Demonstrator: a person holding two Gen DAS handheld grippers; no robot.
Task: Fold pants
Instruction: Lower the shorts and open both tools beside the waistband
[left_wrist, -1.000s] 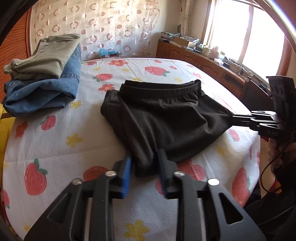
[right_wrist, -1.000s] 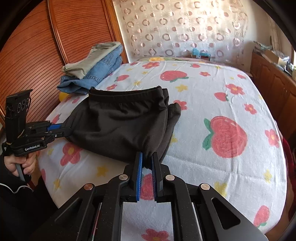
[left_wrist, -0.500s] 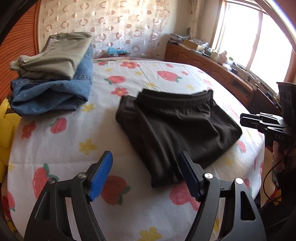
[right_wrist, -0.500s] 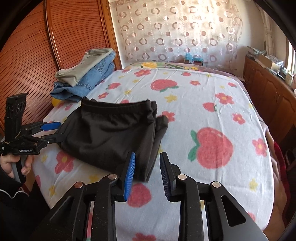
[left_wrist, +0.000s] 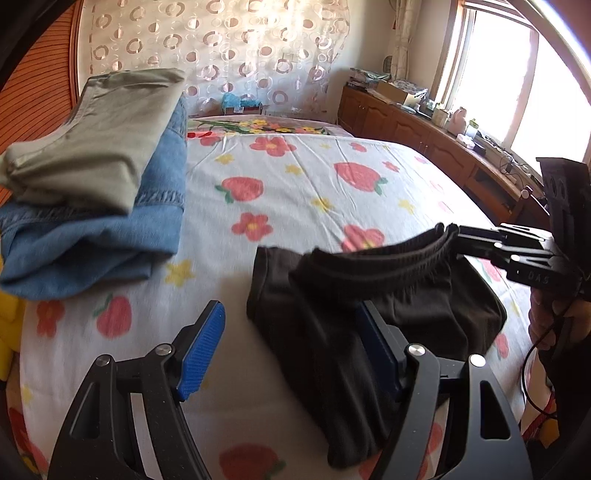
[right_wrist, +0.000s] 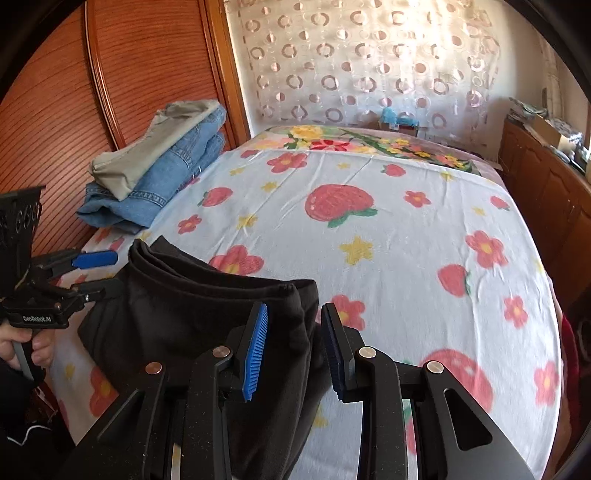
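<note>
Both claws have just been opening and hold nothing. The left claw (left_wrist: 291, 347) and right claw (right_wrist: 293, 347) sit right over the black pants (left_wrist: 369, 314), so a blue pad (right_wrist: 255, 350) could snag and undo the fold.
</note>
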